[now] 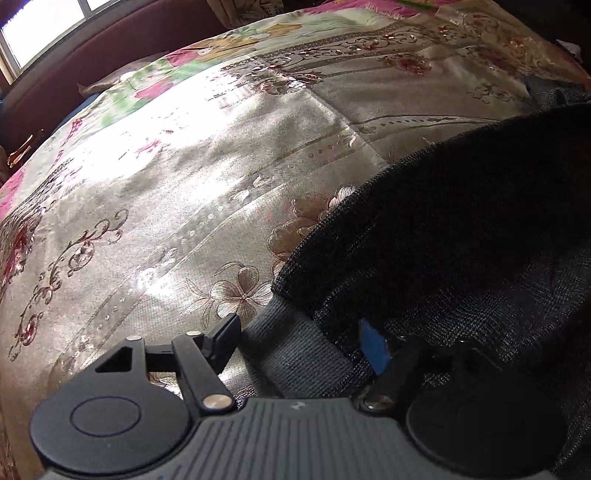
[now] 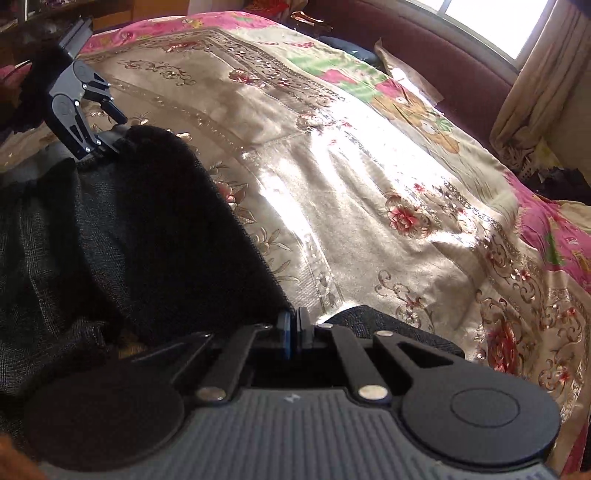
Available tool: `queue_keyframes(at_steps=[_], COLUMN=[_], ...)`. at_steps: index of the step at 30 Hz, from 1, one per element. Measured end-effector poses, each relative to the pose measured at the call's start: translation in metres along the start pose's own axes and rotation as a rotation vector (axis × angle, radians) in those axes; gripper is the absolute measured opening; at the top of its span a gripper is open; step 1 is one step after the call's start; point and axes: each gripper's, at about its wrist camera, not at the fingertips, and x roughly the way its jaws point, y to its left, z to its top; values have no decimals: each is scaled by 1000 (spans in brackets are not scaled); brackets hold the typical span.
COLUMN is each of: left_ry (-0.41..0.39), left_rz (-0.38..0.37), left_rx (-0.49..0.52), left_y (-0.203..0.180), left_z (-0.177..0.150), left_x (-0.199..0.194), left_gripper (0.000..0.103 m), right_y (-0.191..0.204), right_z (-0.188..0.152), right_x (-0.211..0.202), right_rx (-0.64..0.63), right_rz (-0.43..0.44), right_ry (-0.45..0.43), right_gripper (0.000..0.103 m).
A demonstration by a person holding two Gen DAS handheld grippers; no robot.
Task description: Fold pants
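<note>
Dark grey pants (image 1: 461, 221) lie on a shiny floral bedspread (image 1: 184, 166); a folded edge of them stretches between the two grippers. In the left wrist view my left gripper (image 1: 303, 339) has its jaws apart, with a band of the pants' cloth lying between them. It also shows in the right wrist view (image 2: 110, 125) at the far corner of the pants (image 2: 129, 240). My right gripper (image 2: 294, 332) is shut, its blue pads pinching the near edge of the pants.
The bedspread (image 2: 369, 203) covers the bed, with a pink patterned border (image 2: 561, 236). A maroon headboard (image 2: 424, 48) and a bright window (image 2: 498, 22) stand behind it. Clutter lies beside the bed at the right (image 2: 561, 177).
</note>
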Motion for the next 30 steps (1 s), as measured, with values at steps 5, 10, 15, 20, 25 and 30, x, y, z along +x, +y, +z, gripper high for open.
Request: queue_keyframes(at_steps=[5, 10, 15, 20, 25, 30], left_ry=[24, 59, 77, 100, 135, 73], left_rz=[4, 0, -36, -83, -158, -63], left_rx=[31, 153, 224, 290, 209, 289], left_y=[-2, -11, -18, -24, -17, -39], left_z=[8, 18, 37, 51, 66, 60], left_x=[-2, -3, 8, 20, 34, 21], left_gripper=[71, 72, 76, 85, 75, 53], right_y=[3, 6, 19, 34, 35, 34], right_z=[-7, -9, -14, -29, -37, -46], right_x=[-3, -13, -29, -53, -60, -57], right_rx=[11, 1, -57, -118, -111, -108], right_rz=[-6, -18, -45, -82, -98, -129], right_ry=[-24, -29, -51, -77, -89, -106], right_gripper=[3, 3, 3, 3, 3, 3])
